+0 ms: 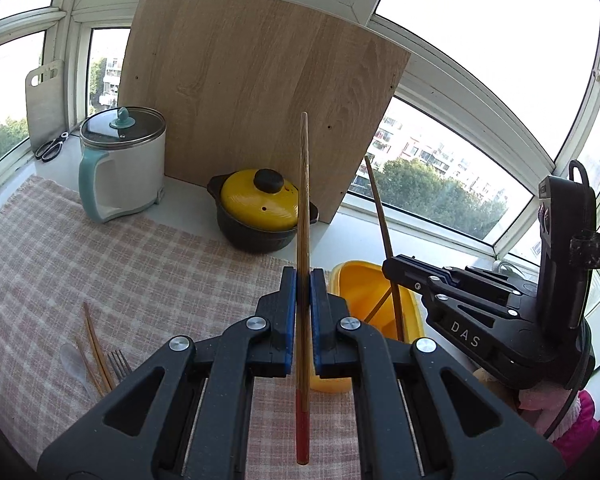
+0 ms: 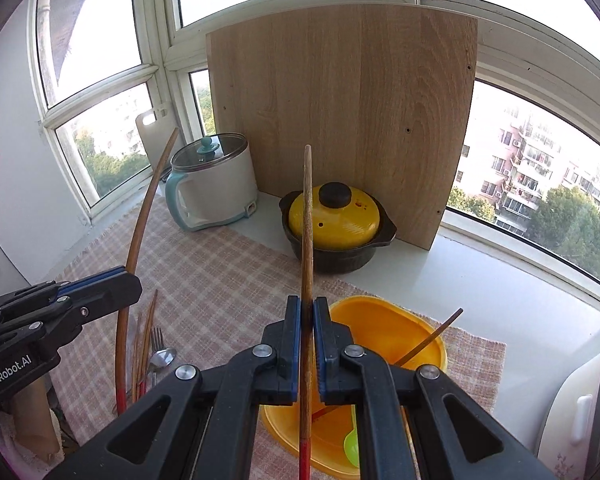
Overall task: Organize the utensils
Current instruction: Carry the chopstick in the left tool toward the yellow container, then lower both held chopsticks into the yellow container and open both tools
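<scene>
The left tongs point(image 1: 303, 280) pinch one chopstick point(image 1: 303, 200) upright above the table's checked cloth point(image 1: 140, 272). The right tongs point(image 2: 307, 312) pinch another chopstick point(image 2: 307, 220) just over the yellow tub point(image 2: 384, 320) near the table's right edge.

The left tool point(image 1: 303, 280) was clamped tight, its blue pads point(image 1: 288, 312) pinching a chopstick point(image 1: 303, 208) that stood upright between them. The right tool point(image 2: 308, 312) was likewise closed on a second chopstick point(image 2: 307, 232), gripped near its lower part. Both tools tilted downward, side by side and near each other, each visible at the edge of the other's wrist view.
</scene>
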A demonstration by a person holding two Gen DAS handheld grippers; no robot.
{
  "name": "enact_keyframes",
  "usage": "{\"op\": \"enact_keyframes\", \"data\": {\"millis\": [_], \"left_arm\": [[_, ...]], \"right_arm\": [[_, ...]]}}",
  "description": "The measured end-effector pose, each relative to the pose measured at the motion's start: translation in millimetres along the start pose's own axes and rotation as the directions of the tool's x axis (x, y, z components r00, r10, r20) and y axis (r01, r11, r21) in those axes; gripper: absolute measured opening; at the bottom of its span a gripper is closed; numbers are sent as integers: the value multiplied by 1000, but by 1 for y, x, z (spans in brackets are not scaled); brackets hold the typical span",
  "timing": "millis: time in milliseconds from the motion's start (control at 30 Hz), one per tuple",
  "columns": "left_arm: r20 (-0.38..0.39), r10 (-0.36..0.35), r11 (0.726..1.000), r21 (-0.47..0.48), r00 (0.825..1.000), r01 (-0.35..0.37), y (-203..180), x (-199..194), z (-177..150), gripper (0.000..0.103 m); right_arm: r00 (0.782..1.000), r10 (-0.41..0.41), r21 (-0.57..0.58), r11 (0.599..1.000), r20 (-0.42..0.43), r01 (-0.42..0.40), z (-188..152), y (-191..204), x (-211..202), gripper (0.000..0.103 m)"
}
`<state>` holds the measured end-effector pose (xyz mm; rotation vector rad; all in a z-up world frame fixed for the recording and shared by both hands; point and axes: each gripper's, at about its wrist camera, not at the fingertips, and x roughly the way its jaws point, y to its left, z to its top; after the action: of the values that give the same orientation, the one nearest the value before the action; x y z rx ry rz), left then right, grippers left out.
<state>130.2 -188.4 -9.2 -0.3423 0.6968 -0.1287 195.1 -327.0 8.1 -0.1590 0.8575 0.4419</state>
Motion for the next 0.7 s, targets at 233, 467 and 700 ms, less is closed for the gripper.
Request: {"op": "enact_keyframes", "data": {"millis": [233,467,700], "left_arm": [[0,-79,997,-12,997,79,-22,18,17,4],[22,-107,994,-5,994,107,-40,38,33,4],[13,-104,994,-25,995,104,-42,61,35,4]], "right_arm": [[999,-34,24,999,31,33,4,-16,-7,3],[998,-59,33,998,37,57,8,-28,0,3],[999,-44,63,997,24,42,3,-41,11,3]]}}
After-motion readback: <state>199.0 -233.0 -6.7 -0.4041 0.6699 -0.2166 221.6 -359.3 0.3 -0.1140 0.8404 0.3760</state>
